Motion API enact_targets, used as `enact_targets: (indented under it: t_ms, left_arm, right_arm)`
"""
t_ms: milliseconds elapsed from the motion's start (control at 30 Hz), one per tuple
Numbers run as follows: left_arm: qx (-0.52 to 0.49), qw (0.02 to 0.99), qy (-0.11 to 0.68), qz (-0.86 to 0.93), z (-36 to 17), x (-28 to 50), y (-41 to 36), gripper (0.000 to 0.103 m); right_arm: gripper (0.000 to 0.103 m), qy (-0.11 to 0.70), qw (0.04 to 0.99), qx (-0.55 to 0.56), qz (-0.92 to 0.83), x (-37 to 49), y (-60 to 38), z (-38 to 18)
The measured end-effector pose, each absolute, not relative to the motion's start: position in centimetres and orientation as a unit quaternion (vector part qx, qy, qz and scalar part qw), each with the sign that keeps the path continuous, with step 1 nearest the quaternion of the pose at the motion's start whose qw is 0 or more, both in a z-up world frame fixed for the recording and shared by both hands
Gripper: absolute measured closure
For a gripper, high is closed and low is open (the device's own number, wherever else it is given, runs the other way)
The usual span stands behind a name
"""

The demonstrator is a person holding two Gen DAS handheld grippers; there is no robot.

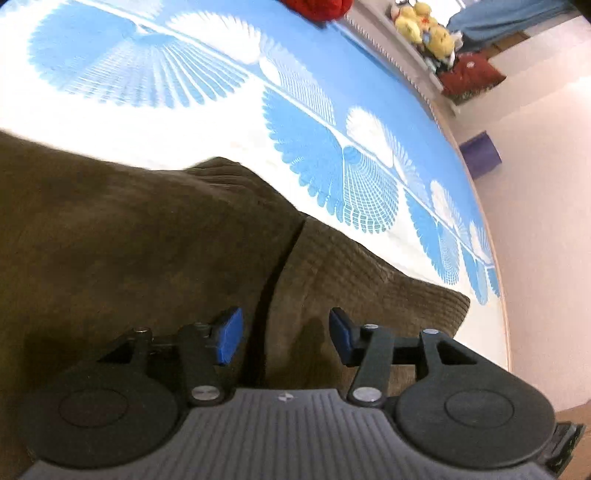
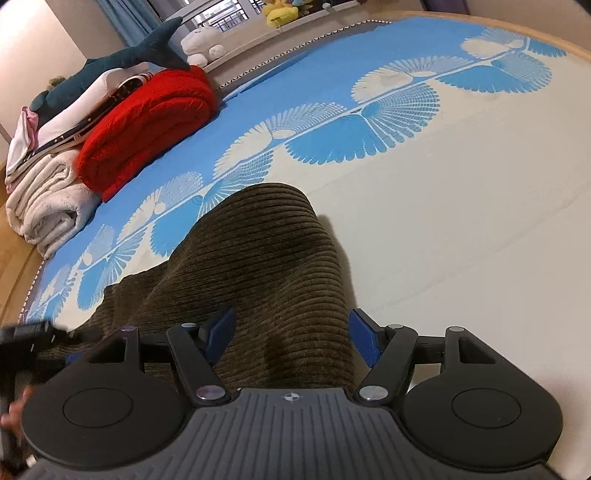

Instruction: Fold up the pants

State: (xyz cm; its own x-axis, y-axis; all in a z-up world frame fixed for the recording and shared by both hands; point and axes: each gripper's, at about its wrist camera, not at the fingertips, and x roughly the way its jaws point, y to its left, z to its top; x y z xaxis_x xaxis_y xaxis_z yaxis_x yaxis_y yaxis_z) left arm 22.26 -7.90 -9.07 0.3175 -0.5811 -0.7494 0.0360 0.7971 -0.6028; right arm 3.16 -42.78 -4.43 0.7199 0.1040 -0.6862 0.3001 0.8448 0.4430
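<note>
Brown corduroy pants (image 1: 147, 236) lie on a bed sheet (image 1: 207, 125) printed with blue and white fans. In the left wrist view a dark seam runs across the cloth towards the blue pads. My left gripper (image 1: 286, 330) hovers over the pants near their right-hand corner, jaws apart, pads not pressing the cloth. In the right wrist view the pants (image 2: 266, 258) form a folded hump ahead. My right gripper (image 2: 293, 334) stands open astride the near end, its right pad at the cloth's edge. A hand (image 2: 14, 406) and a black tool part show at the left edge.
A rolled red blanket (image 2: 147, 122), a beige blanket (image 2: 48, 206) and a shark plush (image 2: 122, 55) are piled at the bed's far left. Yellow plush toys (image 1: 424, 26) sit on a ledge. A purple box (image 1: 480, 155) stands on the floor beyond the bed's edge.
</note>
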Motion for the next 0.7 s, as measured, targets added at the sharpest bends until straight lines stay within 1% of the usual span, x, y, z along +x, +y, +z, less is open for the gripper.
enact_targets:
  t_ms: [33, 67, 100, 133, 167, 200, 233, 267, 300, 367, 467, 533, 600, 667, 700]
  left_arm:
    - [-0.252, 0.768, 0.553, -0.203, -9.8, 23.2, -8.7, 0.035]
    - [-0.258, 0.767, 0.550, -0.208, -10.0, 23.7, -9.3, 0.025]
    - [-0.266, 0.765, 0.545, -0.215, -10.3, 24.2, -9.7, 0.023]
    - [-0.276, 0.761, 0.545, -0.219, -10.3, 24.6, -10.3, 0.023]
    - [-0.285, 0.757, 0.546, -0.219, -10.1, 24.8, -11.0, 0.028]
    - [-0.276, 0.764, 0.540, -0.220, -9.8, 24.5, -11.5, 0.037]
    - [-0.253, 0.776, 0.533, -0.223, -9.4, 24.5, -12.2, 0.068]
    - [-0.240, 0.783, 0.528, -0.226, -9.2, 24.4, -12.5, 0.068]
    - [-0.247, 0.784, 0.526, -0.219, -9.0, 24.1, -12.3, 0.069]
    - [-0.261, 0.785, 0.518, -0.220, -8.7, 23.8, -11.7, 0.080]
    - [-0.258, 0.794, 0.498, -0.233, -6.4, 23.2, -10.5, 0.089]
    - [-0.261, 0.803, 0.468, -0.261, -3.8, 21.9, -10.3, 0.090]
    - [-0.240, 0.826, 0.427, -0.280, -1.3, 19.7, -9.9, 0.090]
    - [-0.230, 0.839, 0.410, -0.273, -0.8, 18.6, -9.0, 0.089]
    - [-0.218, 0.843, 0.418, -0.257, -1.6, 19.0, -9.0, 0.089]
  right_arm:
    - [0.033, 0.372, 0.885, 0.274, -0.058, 3.2, -42.8, -4.5]
    - [0.033, 0.374, 0.884, 0.274, -0.060, 3.4, -42.8, -4.6]
    - [0.033, 0.376, 0.883, 0.273, -0.063, 3.5, -42.9, -4.7]
    - [0.033, 0.377, 0.883, 0.271, -0.066, 3.7, -43.0, -4.7]
    - [0.033, 0.378, 0.883, 0.270, -0.069, 3.9, -43.1, -4.8]
    - [0.033, 0.379, 0.883, 0.269, -0.071, 4.1, -43.1, -4.8]
    - [0.033, 0.380, 0.882, 0.269, -0.072, 4.4, -43.2, -4.9]
    - [0.033, 0.382, 0.881, 0.270, -0.070, 4.7, -43.2, -4.9]
    - [0.033, 0.385, 0.880, 0.270, -0.067, 5.0, -43.1, -4.9]
    - [0.032, 0.395, 0.878, 0.263, -0.063, 5.3, -42.5, -4.9]
    - [0.033, 0.373, 0.894, 0.247, -0.033, 4.6, -41.1, -3.5]
    - [0.033, 0.365, 0.902, 0.230, -0.014, 4.2, -40.2, -3.1]
    - [0.033, 0.380, 0.900, 0.213, -0.020, 4.3, -39.8, -3.5]
    - [0.033, 0.383, 0.898, 0.213, -0.029, 4.3, -39.9, -3.6]
    - [0.033, 0.379, 0.899, 0.218, -0.029, 4.3, -40.1, -3.5]
